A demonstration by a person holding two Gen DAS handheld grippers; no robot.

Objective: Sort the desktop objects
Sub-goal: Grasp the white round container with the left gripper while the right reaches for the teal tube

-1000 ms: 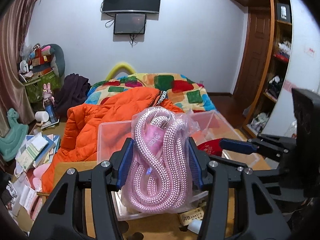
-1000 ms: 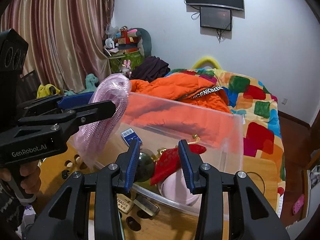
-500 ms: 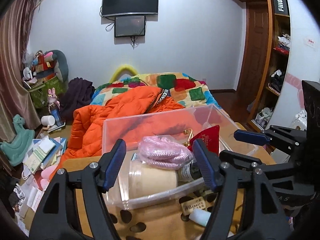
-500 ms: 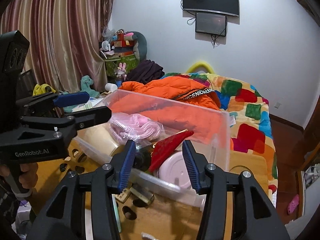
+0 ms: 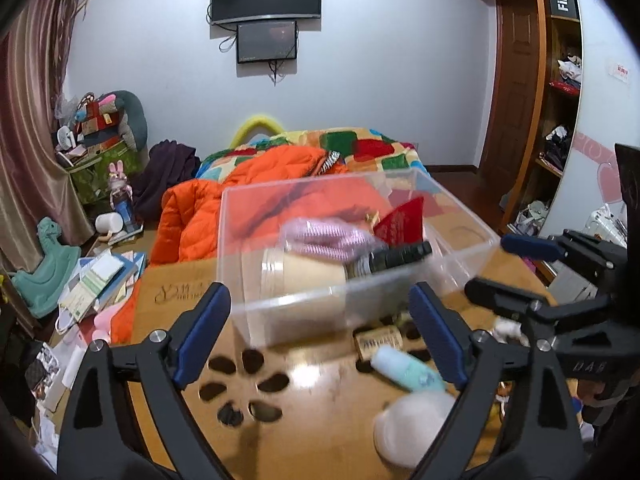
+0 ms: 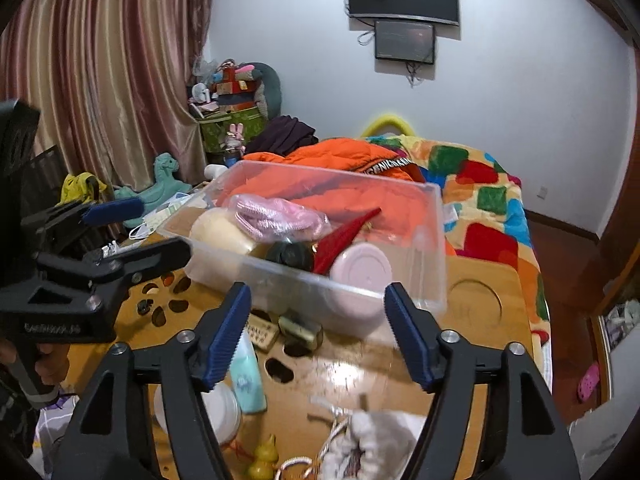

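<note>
A clear plastic bin (image 5: 360, 300) (image 6: 432, 240) stands on the wooden table (image 5: 320, 400). In it lie the bagged pink rope (image 5: 328, 236) (image 6: 276, 216), a beige jar (image 5: 300, 272), a dark bottle (image 5: 396, 258), a red card (image 5: 402, 220) and a pink lidded tub (image 6: 362, 268). My left gripper (image 5: 320, 332) is open and empty in front of the bin. My right gripper (image 6: 318, 332) is open and empty, also before the bin. A pale blue tube (image 5: 408, 368) (image 6: 246, 376) and a white round jar (image 5: 412, 428) (image 6: 220, 408) lie on the table.
Small gold-labelled items (image 6: 300, 330) lie by the bin's front wall. A yellow gourd charm (image 6: 264, 456) and a white cloth bundle (image 6: 372, 436) are at the table's near edge. A bed with an orange jacket (image 5: 256, 192) is behind.
My left gripper opened and dropped the pink rope into the bin, then drew back and down toward the table. My right gripper opened wider and also pulled back.
</note>
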